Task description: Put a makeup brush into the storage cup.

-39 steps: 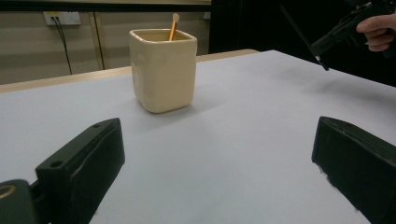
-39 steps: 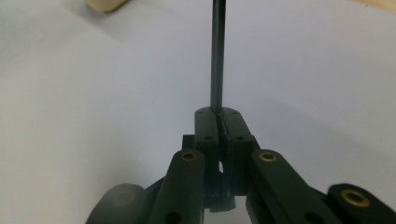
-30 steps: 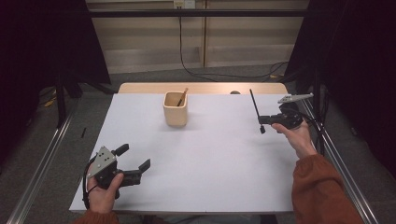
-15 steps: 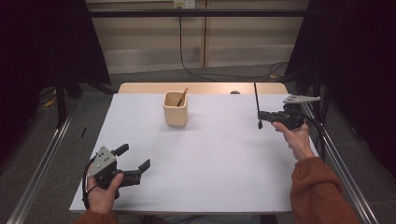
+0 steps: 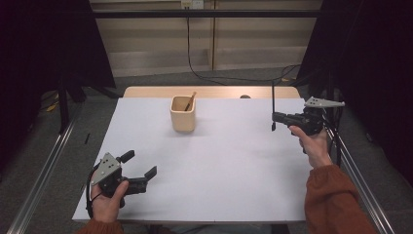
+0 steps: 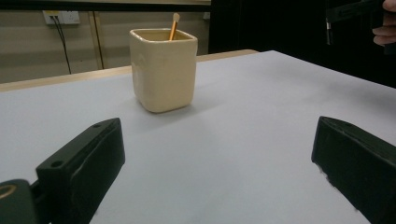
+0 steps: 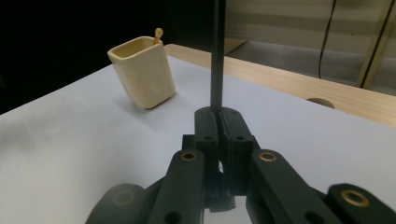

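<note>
A cream square cup (image 5: 183,113) (image 6: 163,70) (image 7: 142,72) stands at the far middle of the white table (image 5: 219,161), with a thin wooden stick (image 5: 190,101) (image 6: 173,25) (image 7: 158,35) leaning inside it. At the right edge, my right gripper (image 5: 275,117) (image 7: 218,116) is raised above the table and shut on a slim black stick (image 5: 272,102) (image 7: 217,51), which points straight up. Down at the near left corner my left gripper (image 5: 141,164) (image 6: 219,154) rests low over the table. Its jaws stand wide open with nothing between them, aimed at the cup.
A bare wooden strip (image 5: 209,91) with a small round hole (image 5: 245,96) runs along the table's far edge. Metal rails (image 5: 44,170) flank both sides. Behind the table a black cable (image 5: 204,73) lies on the floor.
My right gripper has shifted slightly to the right, and the black stick has swung from a tilt to upright. The left gripper has stayed where it was.
</note>
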